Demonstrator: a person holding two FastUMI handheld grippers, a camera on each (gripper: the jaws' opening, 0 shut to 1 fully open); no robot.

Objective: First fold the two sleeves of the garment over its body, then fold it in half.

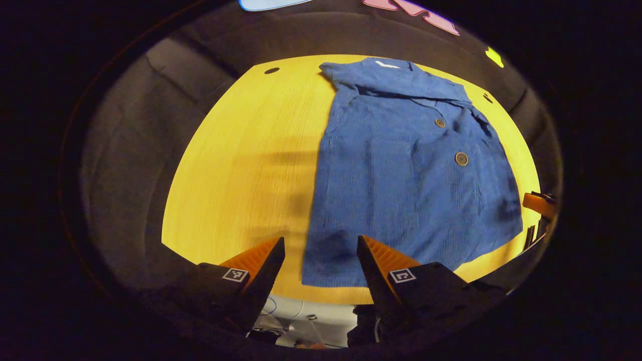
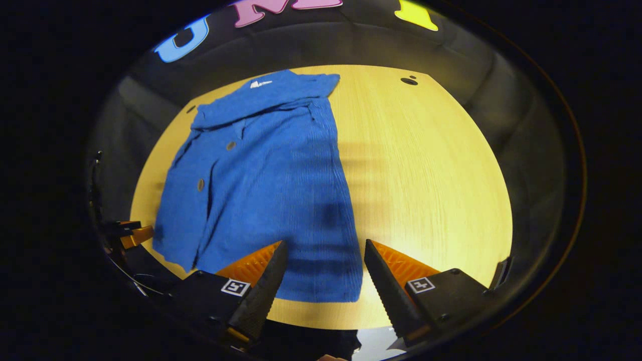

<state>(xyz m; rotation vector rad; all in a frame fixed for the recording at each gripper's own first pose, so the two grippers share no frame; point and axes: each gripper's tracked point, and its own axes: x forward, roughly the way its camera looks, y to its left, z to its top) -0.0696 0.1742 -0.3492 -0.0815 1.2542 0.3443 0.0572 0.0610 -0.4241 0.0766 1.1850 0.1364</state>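
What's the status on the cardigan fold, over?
Left gripper open, above near hem. Right gripper open, above near hem. Blue buttoned cardigan flat on the wooden table, sleeves look folded in, half-fold not done. Nothing in the way.

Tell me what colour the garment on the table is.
Blue, a ribbed knit with brownish buttons; the garment shows best in the left gripper view.
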